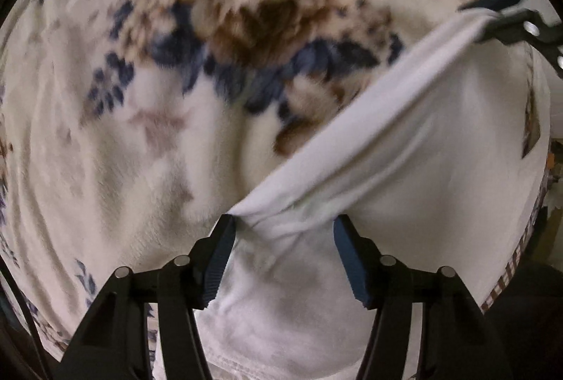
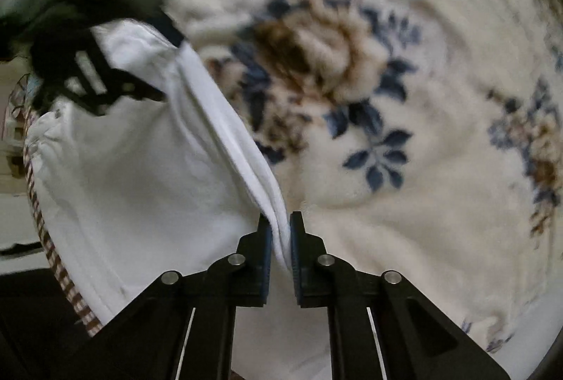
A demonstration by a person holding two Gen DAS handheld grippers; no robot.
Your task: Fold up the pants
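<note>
Both of your grippers are on the white pants (image 1: 404, 147), which lie on a cream fleece blanket (image 1: 116, 140) printed with brown and blue flowers. The upper edge of the cloth runs taut as a band between the two tools. Your right gripper (image 2: 280, 239) has its jaws nearly together, and a fold of that edge is pinched between the pads. Your left gripper (image 1: 283, 228) stands about half open; a bunched twist of the cloth reaches across from one finger to the other, touching both tips, but you cannot tell from here that the pads press it firmly. A brown checked fabric (image 2: 56, 260) shows along the blanket's near border, beside the pants.
</note>
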